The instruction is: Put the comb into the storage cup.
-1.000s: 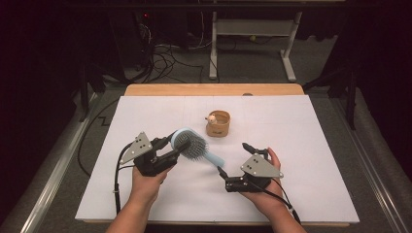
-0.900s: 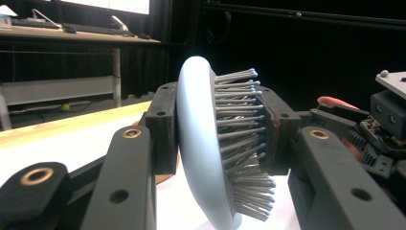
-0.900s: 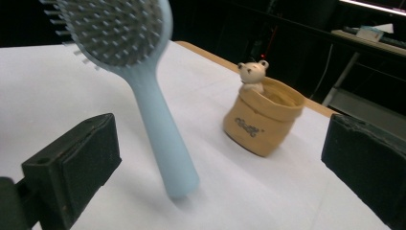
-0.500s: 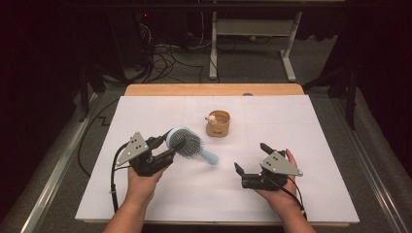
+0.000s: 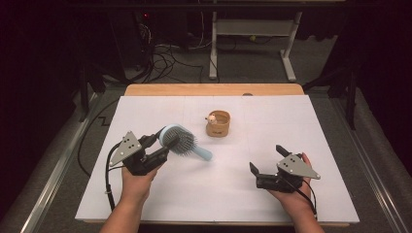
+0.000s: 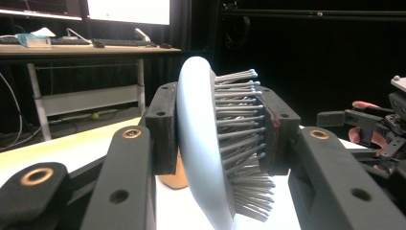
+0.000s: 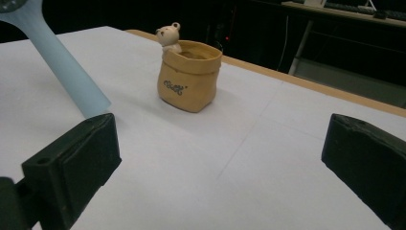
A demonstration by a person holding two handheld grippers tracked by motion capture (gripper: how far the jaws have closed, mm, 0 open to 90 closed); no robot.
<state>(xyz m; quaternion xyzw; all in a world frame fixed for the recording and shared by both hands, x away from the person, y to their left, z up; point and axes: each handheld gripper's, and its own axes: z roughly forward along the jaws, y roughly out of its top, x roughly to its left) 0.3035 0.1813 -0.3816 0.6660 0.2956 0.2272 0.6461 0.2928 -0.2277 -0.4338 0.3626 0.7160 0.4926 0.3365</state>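
Nearest the table's front edge, the right gripper [image 5: 265, 169] is held low over the white sheet [image 5: 233, 194] at the right, its jaws spread wide with nothing between them. In the right gripper view the bare sheet is seen between the two black pads [image 7: 72, 167], and the brush's pale blue handle slants in at the upper left.

A little farther in, at the left, the left gripper [image 5: 163, 143] is held with its jaws pinched on the head of the brush [image 5: 180, 141]. In the left gripper view one pad is pressed against the smooth back of the head and the other against the bristle tips. The head is lifted clear of the sheet, and the handle is angled down and to the right, toward the middle of the table.

Beyond the brush, near the centre, a small tan pouch [image 5: 218, 124] is stood upright, with a little bear figure [image 7: 168, 34] at its rim. The wooden table edge [image 5: 214, 90] is seen behind it.
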